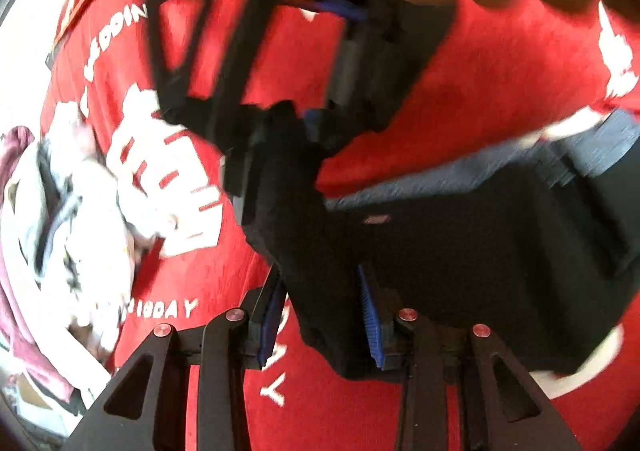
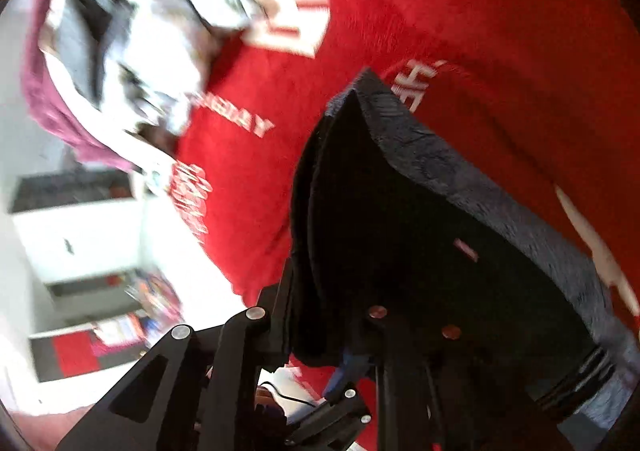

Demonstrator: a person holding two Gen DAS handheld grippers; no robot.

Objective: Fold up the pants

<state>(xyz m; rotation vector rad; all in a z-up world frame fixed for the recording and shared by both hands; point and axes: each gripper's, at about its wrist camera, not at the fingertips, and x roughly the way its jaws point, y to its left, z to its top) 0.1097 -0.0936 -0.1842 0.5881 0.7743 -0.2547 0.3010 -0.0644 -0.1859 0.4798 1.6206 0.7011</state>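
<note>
Both grippers, left (image 1: 320,315) and right (image 2: 320,331), are clamped on the dark pants (image 1: 460,243), held lifted over the red blanket (image 1: 500,71); folding looks underway, with no neat stack yet.

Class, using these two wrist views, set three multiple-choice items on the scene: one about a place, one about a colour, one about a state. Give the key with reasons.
1. Where does the heap of crumpled clothes lie in the left wrist view?
A. at the left edge
B. at the right edge
C. between the tongs

2. What colour is the printed cloth under the dark pants?
A. green
B. red
C. yellow

3. What are the left tongs doing?
A. standing open and empty
B. clamping the pants
C. gripping a hanger

Key: 1 A, the pale and maroon heap sits at the left edge. 2 B, red cloth with white letters fills the background. 3 B, dark fabric sits pinched between the blue pads.
</note>
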